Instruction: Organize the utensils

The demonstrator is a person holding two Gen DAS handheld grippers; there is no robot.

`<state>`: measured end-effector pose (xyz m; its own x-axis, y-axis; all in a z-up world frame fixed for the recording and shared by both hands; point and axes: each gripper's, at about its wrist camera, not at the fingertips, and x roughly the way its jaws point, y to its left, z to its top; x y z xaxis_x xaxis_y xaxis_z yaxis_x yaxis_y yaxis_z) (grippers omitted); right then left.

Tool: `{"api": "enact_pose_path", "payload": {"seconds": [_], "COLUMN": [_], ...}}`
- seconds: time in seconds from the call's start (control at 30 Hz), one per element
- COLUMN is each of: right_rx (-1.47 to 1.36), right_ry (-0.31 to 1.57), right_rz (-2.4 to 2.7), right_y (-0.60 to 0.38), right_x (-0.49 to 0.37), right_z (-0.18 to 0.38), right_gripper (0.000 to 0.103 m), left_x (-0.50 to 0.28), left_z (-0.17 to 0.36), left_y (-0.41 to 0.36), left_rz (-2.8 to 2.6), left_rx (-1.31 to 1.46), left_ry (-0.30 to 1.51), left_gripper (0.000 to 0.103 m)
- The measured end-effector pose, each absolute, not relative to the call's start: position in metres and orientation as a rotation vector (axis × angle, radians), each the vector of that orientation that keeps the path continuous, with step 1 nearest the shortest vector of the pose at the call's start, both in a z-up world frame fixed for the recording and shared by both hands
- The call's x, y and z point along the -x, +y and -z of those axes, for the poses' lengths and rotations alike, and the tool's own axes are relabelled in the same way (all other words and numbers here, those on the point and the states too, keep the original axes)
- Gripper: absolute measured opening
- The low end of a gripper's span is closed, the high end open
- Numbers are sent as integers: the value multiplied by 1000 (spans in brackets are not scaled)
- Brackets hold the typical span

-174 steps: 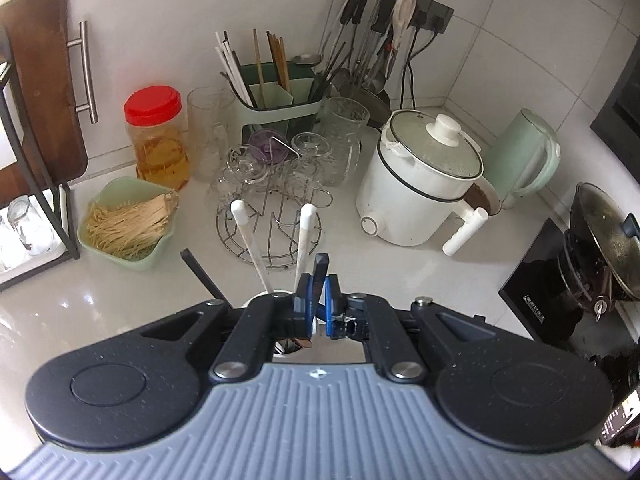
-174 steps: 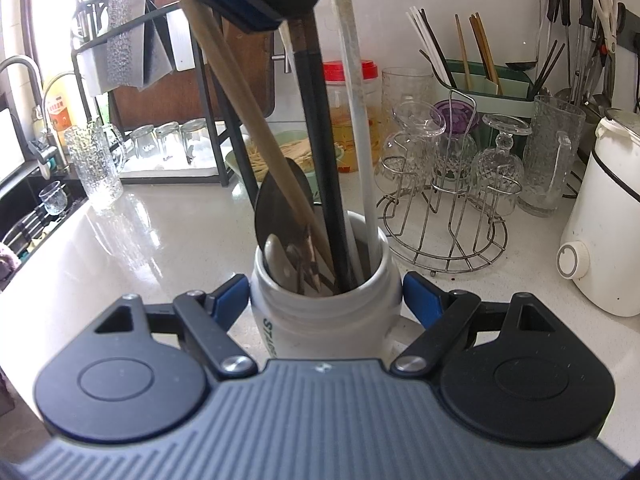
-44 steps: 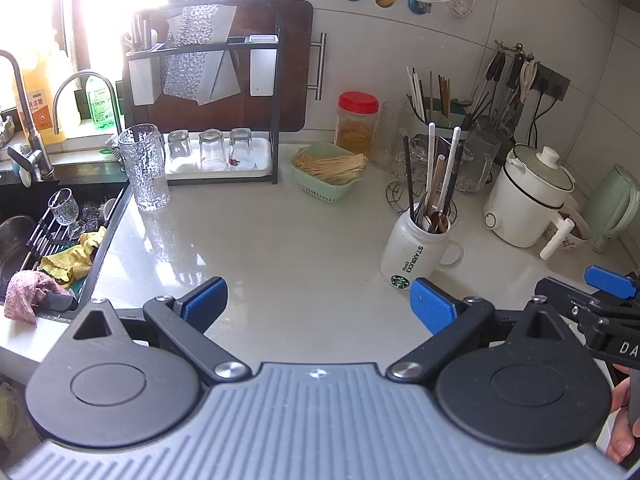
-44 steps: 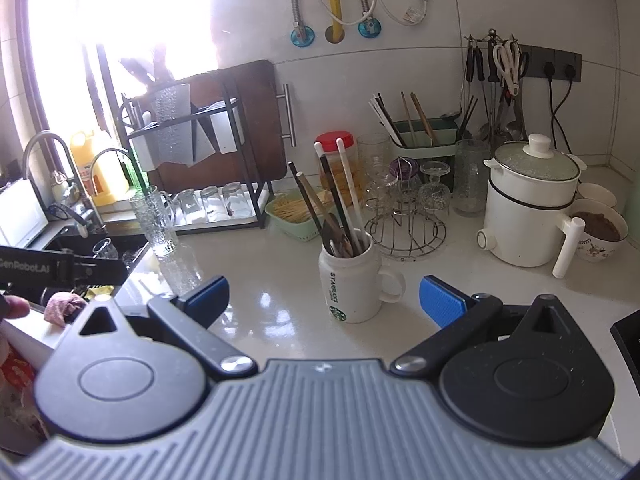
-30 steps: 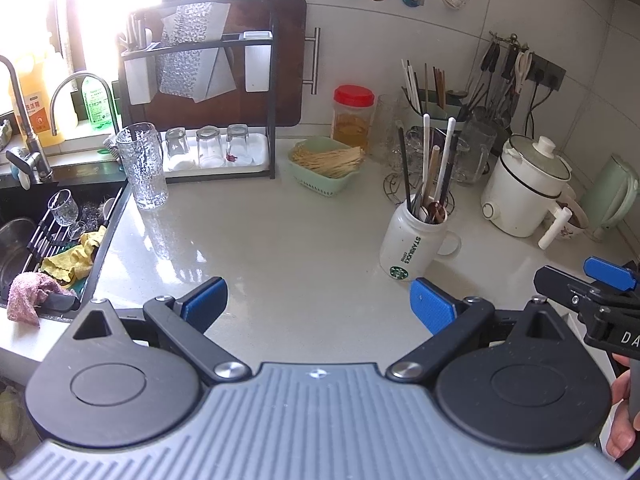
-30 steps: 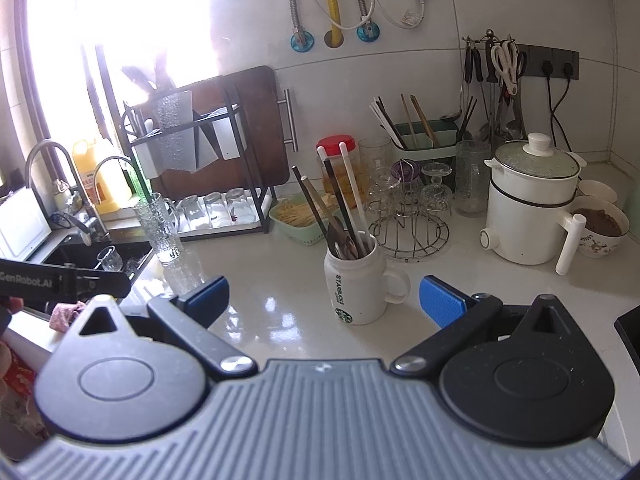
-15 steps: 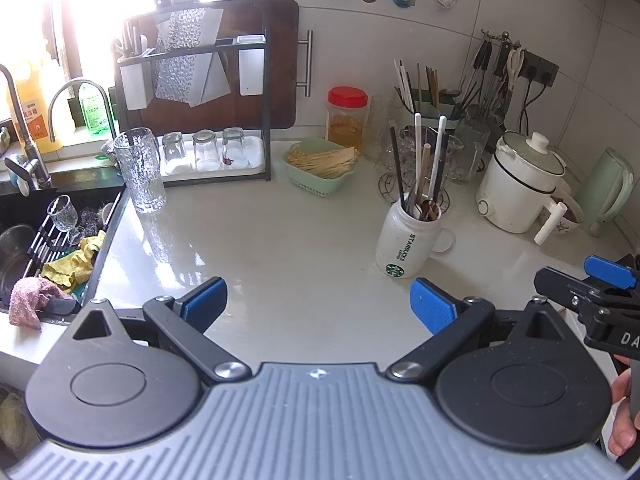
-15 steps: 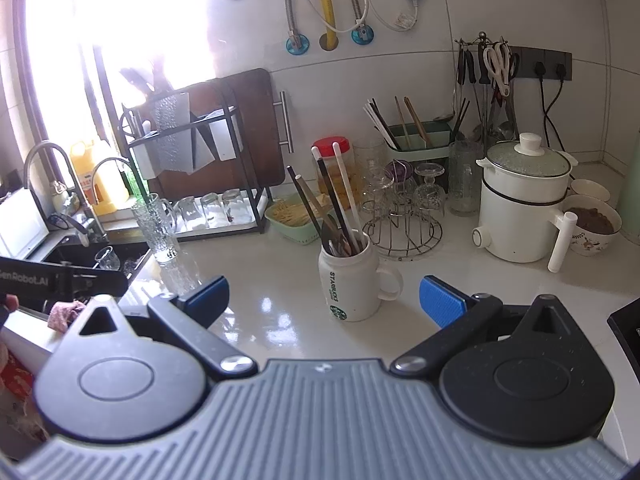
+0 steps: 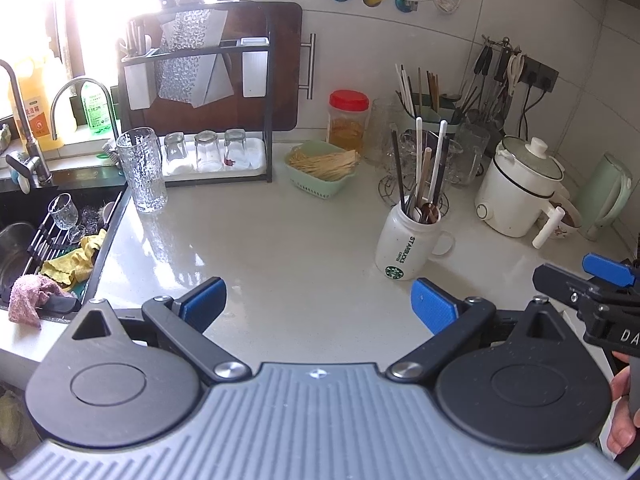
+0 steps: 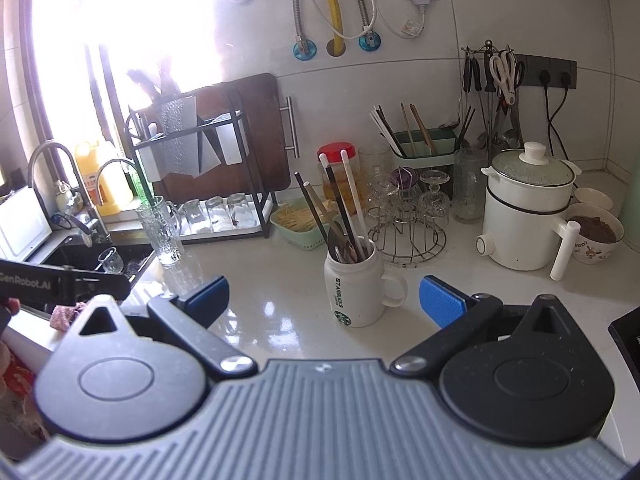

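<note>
White desk (image 9: pixel 288 264) carries the mug (image 9: pixel 404 246) of utensils (image 9: pixel 420 172), ahead and right of the left gripper (image 9: pixel 318 304), ahead of the right gripper (image 10: pixel 324 298); both jaws gape wide, empty.

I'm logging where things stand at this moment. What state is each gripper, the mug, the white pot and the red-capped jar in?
Left gripper: open, holding nothing.
Right gripper: open, holding nothing.
White mug: upright on the counter, utensils standing in it.
White pot: lid on.
Red-capped jar: closed.
</note>
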<state>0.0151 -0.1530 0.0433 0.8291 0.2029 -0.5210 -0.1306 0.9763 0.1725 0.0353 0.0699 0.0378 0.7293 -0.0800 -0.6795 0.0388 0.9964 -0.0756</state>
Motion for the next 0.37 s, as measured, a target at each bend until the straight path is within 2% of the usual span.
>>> {"api": "enact_pose_path", "payload": {"seconds": [0.37], "right_rx": [-130], "right_ry": [561], "right_rz": [-173], "right_y": [-153], "right_x": [-13], "right_z": [-41], "right_gripper": [103], "left_x": [-33], "left_z": [-41], "left_y": [68], "left_rz": [64], "left_rx": [56], "left_ry": [741], "left_gripper": [101]}}
